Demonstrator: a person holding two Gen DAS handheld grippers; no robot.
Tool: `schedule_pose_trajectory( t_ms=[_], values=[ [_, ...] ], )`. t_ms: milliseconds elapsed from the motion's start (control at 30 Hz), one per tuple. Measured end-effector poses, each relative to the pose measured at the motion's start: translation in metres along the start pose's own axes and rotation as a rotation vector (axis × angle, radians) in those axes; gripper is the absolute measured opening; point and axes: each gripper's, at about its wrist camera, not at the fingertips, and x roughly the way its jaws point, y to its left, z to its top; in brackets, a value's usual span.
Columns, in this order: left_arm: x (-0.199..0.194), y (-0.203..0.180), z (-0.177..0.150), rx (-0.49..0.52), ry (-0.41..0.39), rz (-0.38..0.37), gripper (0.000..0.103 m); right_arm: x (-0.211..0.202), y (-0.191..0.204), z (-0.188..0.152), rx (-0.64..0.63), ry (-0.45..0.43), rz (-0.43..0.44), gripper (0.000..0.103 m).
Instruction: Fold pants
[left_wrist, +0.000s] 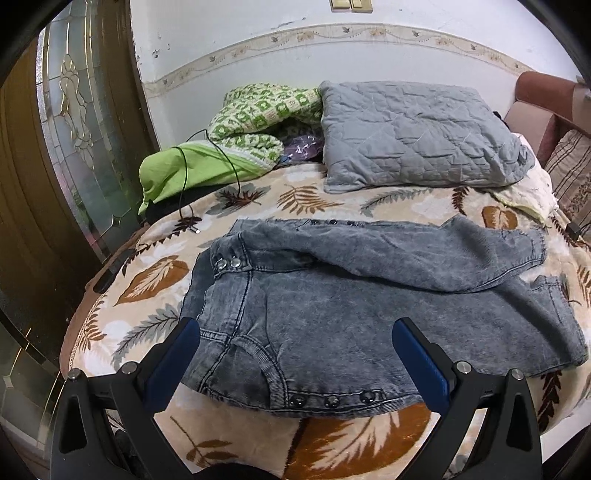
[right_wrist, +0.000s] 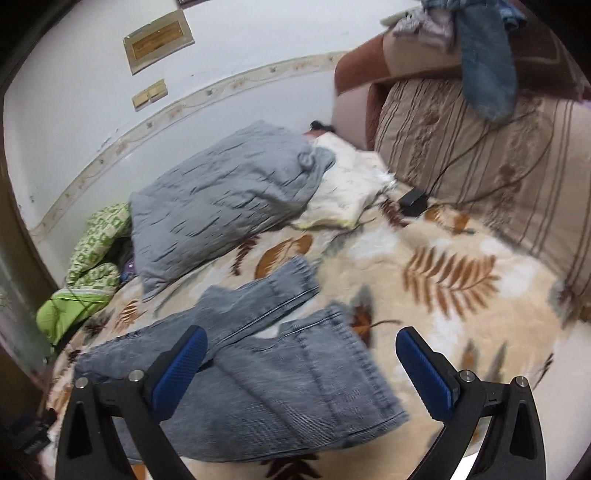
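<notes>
Wrist views show both grippers' fingers spread wide, empty, above the pants (left_wrist: 332, 314).

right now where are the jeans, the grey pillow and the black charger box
jeans (left_wrist: 332, 310): left wrist view, on the seat panel below the waistband.
grey pillow (left_wrist: 413, 133): left wrist view, middle of its quilted face.
black charger box (right_wrist: 412, 201): right wrist view, on its top face, beside the striped cushion (right_wrist: 480, 155).

Even, soft indoor light without harsh shadows; strong fisheye bending and dark corners; right wrist view motion-blurred.
</notes>
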Motion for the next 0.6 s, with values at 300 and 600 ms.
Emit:
schedule_pose_trajectory(
  t_ms=[300,600],
  values=[
    [-0.013,0.002,0.002,0.0,-0.035,0.018,0.103,-0.014,0.054,-0.02,-0.224,-0.029,0.047,0.103],
    [-0.019,0.011,0.002,-0.021,-0.057,0.026,0.103,-0.015,0.077,-0.032,-0.291,-0.022,0.074,0.103]
  ],
)
